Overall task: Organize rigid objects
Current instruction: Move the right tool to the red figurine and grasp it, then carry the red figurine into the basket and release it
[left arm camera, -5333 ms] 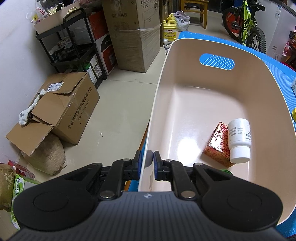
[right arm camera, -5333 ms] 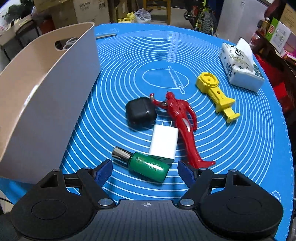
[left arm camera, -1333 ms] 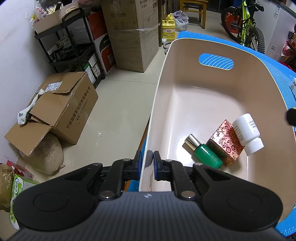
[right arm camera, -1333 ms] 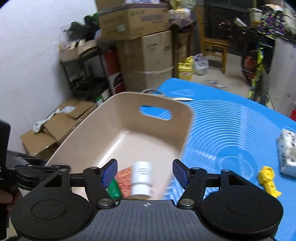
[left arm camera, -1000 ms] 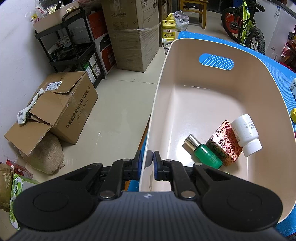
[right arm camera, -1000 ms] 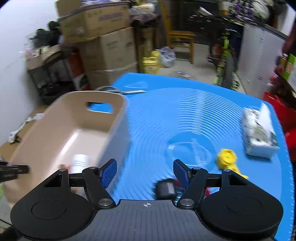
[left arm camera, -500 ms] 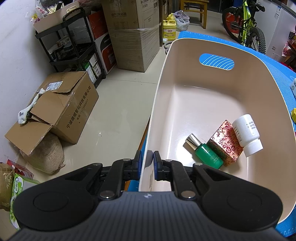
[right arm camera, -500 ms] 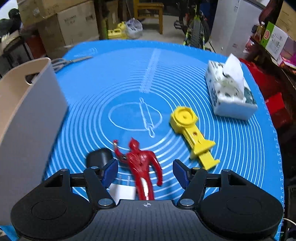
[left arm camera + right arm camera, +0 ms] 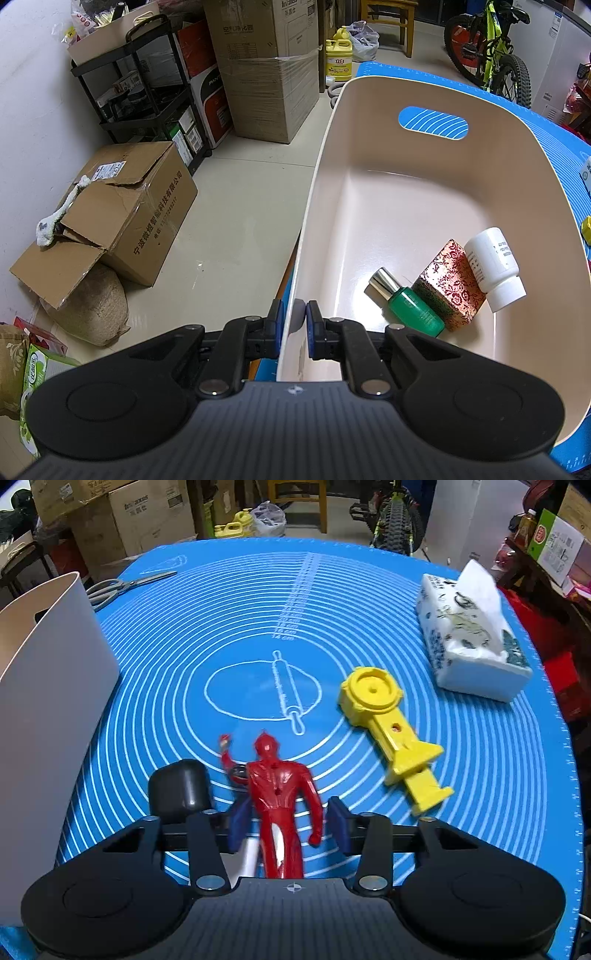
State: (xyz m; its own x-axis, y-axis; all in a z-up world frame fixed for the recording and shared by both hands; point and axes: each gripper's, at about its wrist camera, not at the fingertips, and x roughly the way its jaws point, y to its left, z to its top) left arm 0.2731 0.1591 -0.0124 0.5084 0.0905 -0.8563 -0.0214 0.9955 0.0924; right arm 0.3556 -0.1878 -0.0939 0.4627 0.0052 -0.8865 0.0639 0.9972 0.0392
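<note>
This looks like a household storage room or garage put to use as a workspace. Taped cardboard boxes [image 9: 271,66] stand stacked against the wall, beside a black wheeled shelf rack [image 9: 147,99] crammed with small cartons. An opened carton [image 9: 122,210] and a stuffed sack [image 9: 92,306] lie on the pale tiled floor. A bicycle [image 9: 491,48] is parked at the back (near a wooden chair [image 9: 388,18]), and a yellow detergent jug [image 9: 341,59] sits on the floor.
</note>
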